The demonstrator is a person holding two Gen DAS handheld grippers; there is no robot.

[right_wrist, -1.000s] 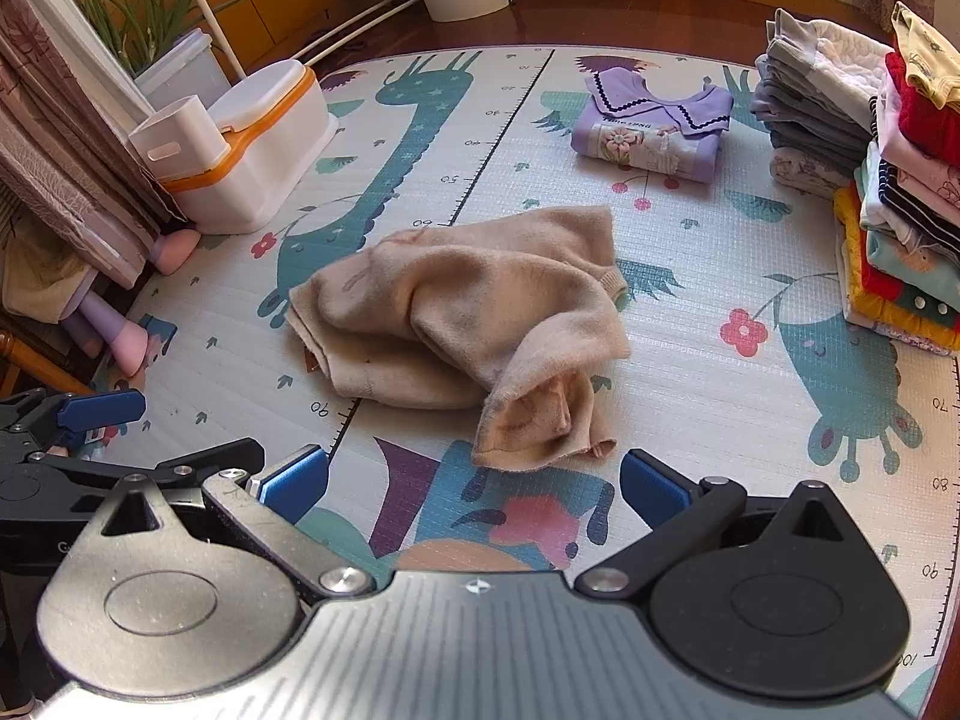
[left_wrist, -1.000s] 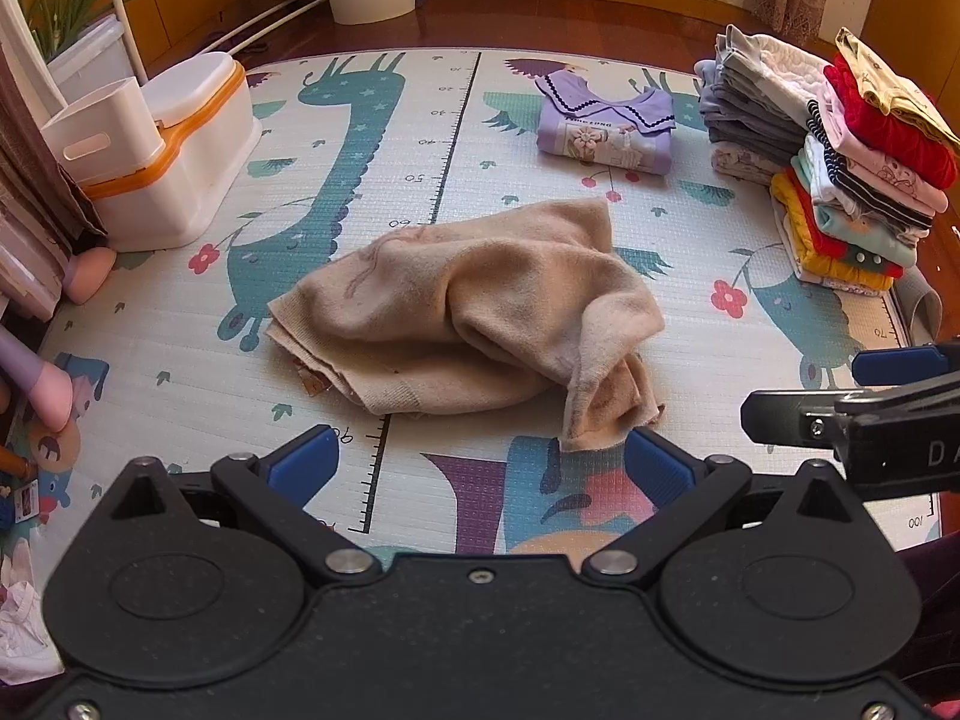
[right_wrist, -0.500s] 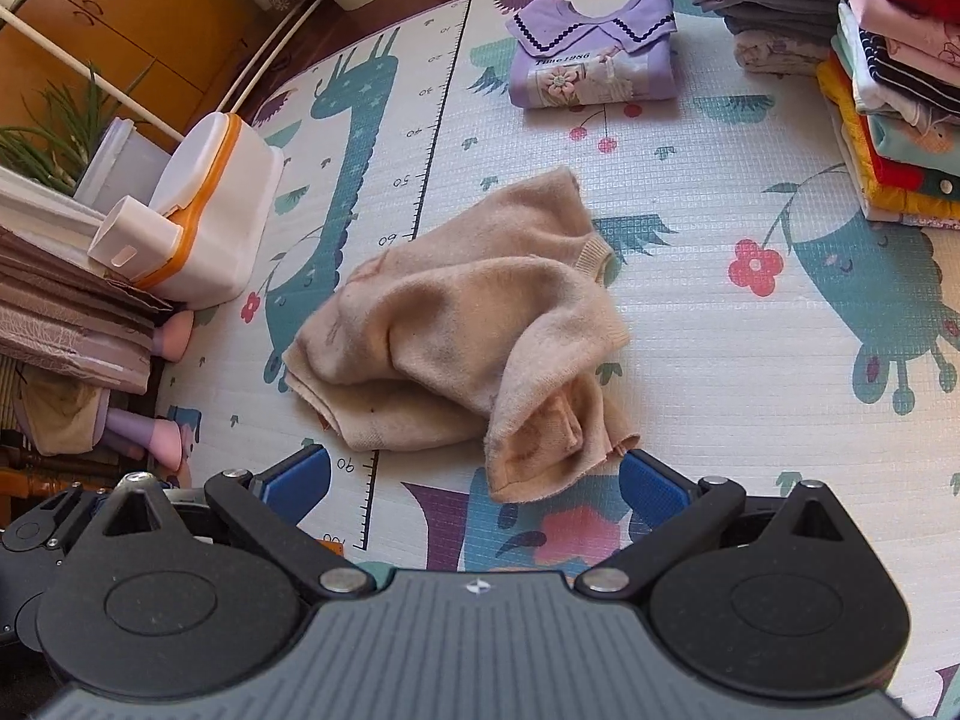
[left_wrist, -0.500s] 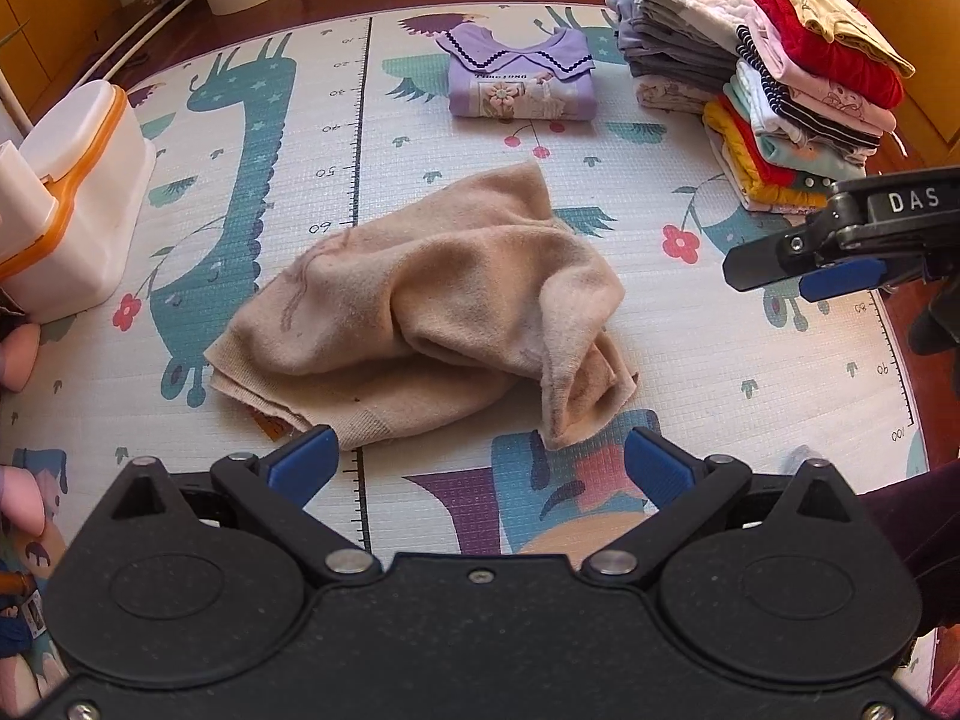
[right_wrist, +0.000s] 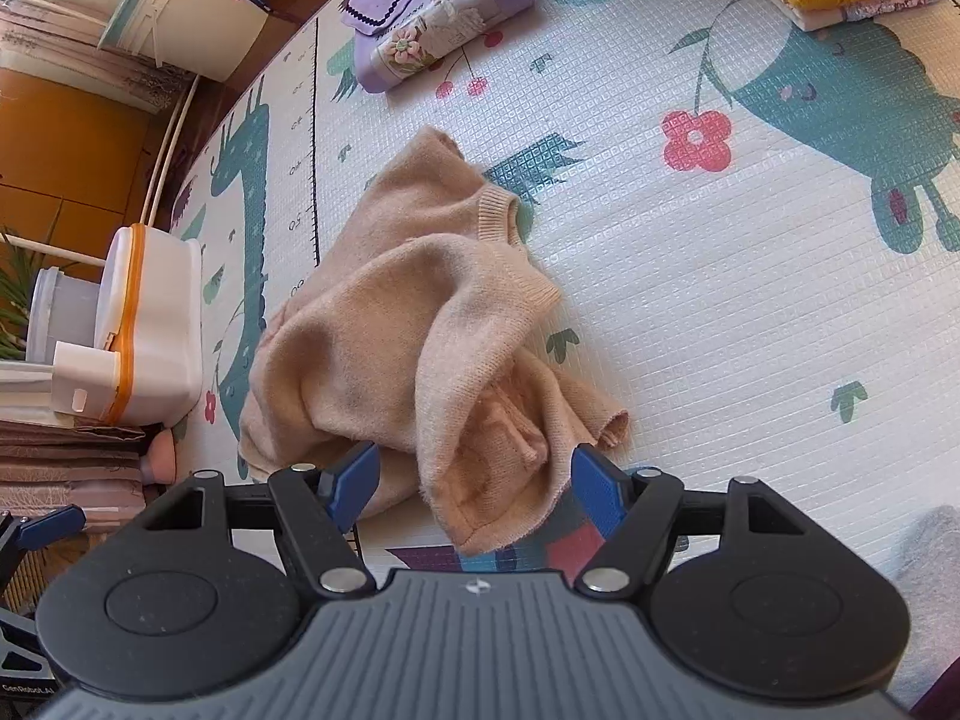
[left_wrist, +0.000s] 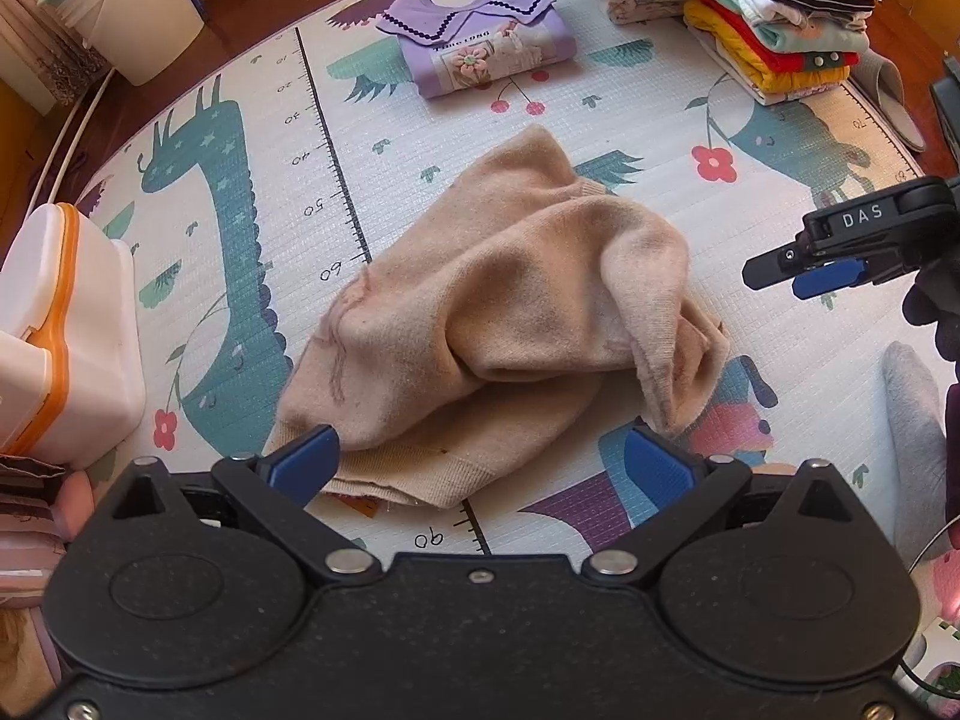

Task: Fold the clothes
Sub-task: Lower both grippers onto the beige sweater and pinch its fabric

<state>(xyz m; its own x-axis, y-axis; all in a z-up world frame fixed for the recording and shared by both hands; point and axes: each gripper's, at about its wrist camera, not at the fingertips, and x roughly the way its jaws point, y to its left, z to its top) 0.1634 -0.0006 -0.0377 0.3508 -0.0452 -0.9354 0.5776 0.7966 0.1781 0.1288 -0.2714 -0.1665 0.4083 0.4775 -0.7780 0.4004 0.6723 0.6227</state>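
Observation:
A crumpled beige sweater point(left_wrist: 510, 312) lies in the middle of the play mat point(left_wrist: 750, 228). My left gripper point(left_wrist: 480, 465) is open just above the sweater's near hem, with one blue pad over the left corner and the other by the bunched right end. My right gripper point(right_wrist: 474, 483) is open but narrower, and its fingers stand on either side of the sweater point(right_wrist: 420, 324) where a folded-over flap hangs toward me. From the left wrist view the right gripper point(left_wrist: 810, 264) hovers to the right of the sweater.
A folded purple top point(left_wrist: 480, 48) lies at the far side of the mat. A tall stack of folded clothes point(left_wrist: 780, 18) stands at the far right. A white box with an orange band point(left_wrist: 60, 330) sits on the left, a white bucket point(left_wrist: 144, 12) behind it. A person's grey-socked foot point(left_wrist: 912, 420) rests at right.
Both grippers have come down and forward toward the sweater. The right gripper's fingers have drawn closer together around the sweater's near flap. The sweater itself has not moved.

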